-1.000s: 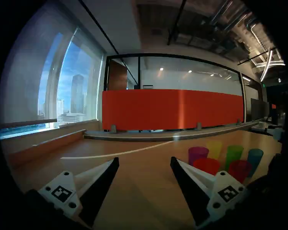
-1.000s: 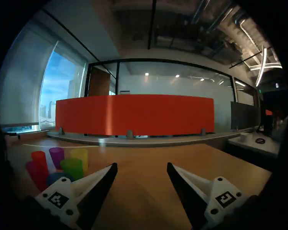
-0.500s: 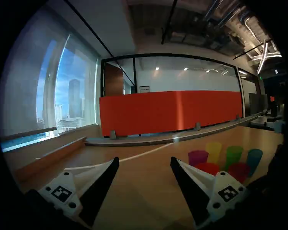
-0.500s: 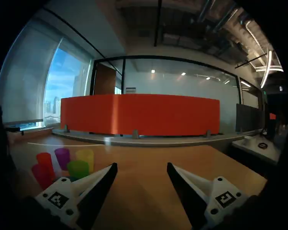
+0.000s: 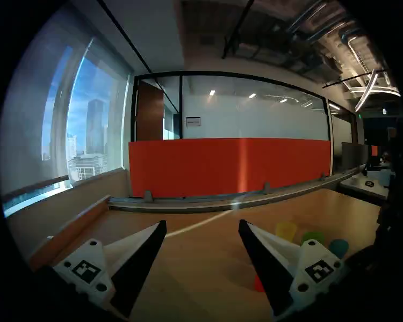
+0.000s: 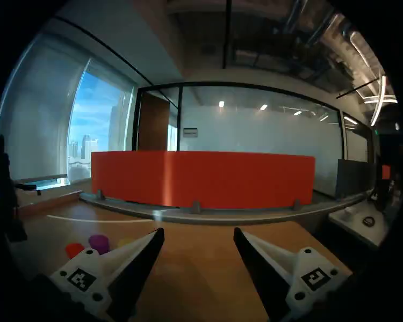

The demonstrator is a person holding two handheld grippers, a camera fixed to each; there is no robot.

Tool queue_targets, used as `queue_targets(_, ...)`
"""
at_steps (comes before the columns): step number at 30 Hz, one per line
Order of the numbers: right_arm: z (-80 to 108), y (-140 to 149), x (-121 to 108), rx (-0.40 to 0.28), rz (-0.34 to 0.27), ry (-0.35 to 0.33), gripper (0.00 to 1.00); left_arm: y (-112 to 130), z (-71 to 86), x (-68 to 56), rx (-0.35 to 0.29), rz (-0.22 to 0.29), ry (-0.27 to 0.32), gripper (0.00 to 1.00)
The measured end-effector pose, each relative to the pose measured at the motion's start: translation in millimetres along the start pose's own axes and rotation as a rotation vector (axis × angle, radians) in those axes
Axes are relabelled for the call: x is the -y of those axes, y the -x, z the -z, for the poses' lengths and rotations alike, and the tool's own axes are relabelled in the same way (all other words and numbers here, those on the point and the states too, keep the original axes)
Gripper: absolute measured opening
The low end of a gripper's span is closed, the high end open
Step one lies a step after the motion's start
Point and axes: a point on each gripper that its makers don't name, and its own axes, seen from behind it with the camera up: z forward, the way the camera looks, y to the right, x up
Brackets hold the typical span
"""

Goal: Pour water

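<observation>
Left gripper view – left tongs point(image 5: 201, 222) gape empty above the worktop point(image 5: 201, 279), coloured cups point(image 5: 285, 231) lower right; right tongs point(image 6: 198, 231) likewise spread wide, empty.

Both views low over table point(image 5: 201, 257), facing orange partition point(image 5: 228, 166); cups point(image 5: 285, 231) perhaps shared.

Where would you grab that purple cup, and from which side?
The purple cup appears upright, mouth up, so grip its side wall below the rim, coming level from the near side. A red cup and a yellow cup sit close on either side, so the jaws must slip between them.
</observation>
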Motion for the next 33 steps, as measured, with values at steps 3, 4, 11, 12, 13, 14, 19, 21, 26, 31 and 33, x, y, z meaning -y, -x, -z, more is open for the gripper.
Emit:
queue_targets(3,-1.4,-21.9,3.3,-0.006,-0.017,-0.018,1.0,-18.2,-2.5,0.1,0.0,0.012,0.008,1.0)
queue_targets(4,-1.7,-28.4,3.8,-0.007,-0.023,-0.022,1.0,-24.3,-3.2,-0.2,-0.001,0.017,0.012,1.0)
queue_targets(11,-4.1,-61.2,3.2,-0.015,-0.061,-0.045,1.0,-65.2,-4.5,-8.8,-0.019,0.049,0.059,1.0)
queue_targets(12,-4.3,-62.9,3.1,-0.014,-0.066,-0.049,1.0,-69.2,-4.5,-10.7,-0.021,0.05,0.069,1.0)
queue_targets(13,-4.4,-62.6,3.1,-0.013,-0.07,-0.051,1.0,-70.4,-4.8,-11.7,-0.02,0.051,0.075,1.0)
queue_targets(14,-4.4,-62.2,3.1,-0.011,-0.074,-0.054,1.0,-71.5,-5.1,-12.7,-0.018,0.051,0.082,1.0)
queue_targets(19,-4.1,-59.4,3.3,-0.001,-0.089,-0.075,1.0,-74.9,-6.5,-13.9,-0.005,0.05,0.104,1.0)
queue_targets(21,-3.6,-59.3,3.7,0.0,-0.091,-0.087,1.0,-77.4,-6.5,-14.4,-0.006,0.048,0.117,1.0)
queue_targets(26,-0.5,-60.2,14.8,0.005,-0.065,-0.156,0.99,-80.2,-5.0,-21.9,-0.011,0.036,0.17,1.0)
queue_targets(31,6.1,-61.5,36.4,0.005,-0.023,-0.257,0.99,-81.9,-1.2,-33.4,-0.013,0.036,0.238,1.0)
queue_targets(33,8.6,-62.1,45.2,0.005,-0.008,-0.294,0.99,-82.8,0.8,-40.0,-0.014,0.037,0.271,1.0)
